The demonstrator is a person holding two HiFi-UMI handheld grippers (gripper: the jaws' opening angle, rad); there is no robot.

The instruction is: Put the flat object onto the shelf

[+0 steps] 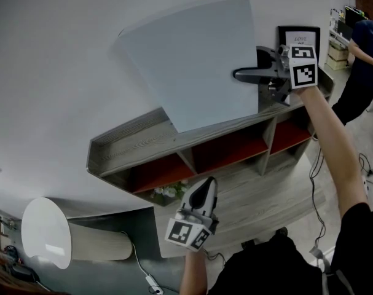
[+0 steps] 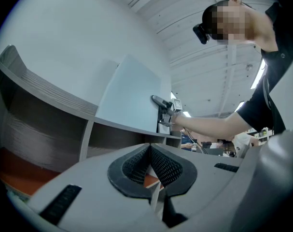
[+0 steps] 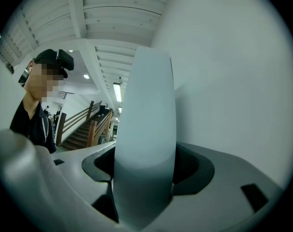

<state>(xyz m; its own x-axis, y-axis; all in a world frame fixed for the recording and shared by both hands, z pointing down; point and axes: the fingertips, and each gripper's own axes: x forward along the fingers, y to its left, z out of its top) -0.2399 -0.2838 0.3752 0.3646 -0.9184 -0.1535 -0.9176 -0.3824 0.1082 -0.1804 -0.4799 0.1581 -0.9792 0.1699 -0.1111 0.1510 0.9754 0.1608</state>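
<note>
Right gripper [image 1: 244,74] is clamped on the flat panel [image 1: 186,66]. The panel's edge fills the gap between the jaws, with a pad on each side. We've got it by the side edge nearest the tool, and the rest of the pale blue sheet runs out ahead of the jaws along the white wall [image 1: 63,54].

The panel stands upright, and its lower edge looks to be down on the top board of the shelf [image 1: 131,143], just below the jaws. We can't tell if its back touches the wall.

A picture frame [image 1: 298,37] stands on the same board just behind the right gripper.

Left gripper [image 1: 201,192] has its jaws closed tip to tip with nothing between them. It sits low, well apart from the panel. The shelf's open compartments are ahead of and above it, one with flowers [image 1: 168,191] just off its tip.
</note>
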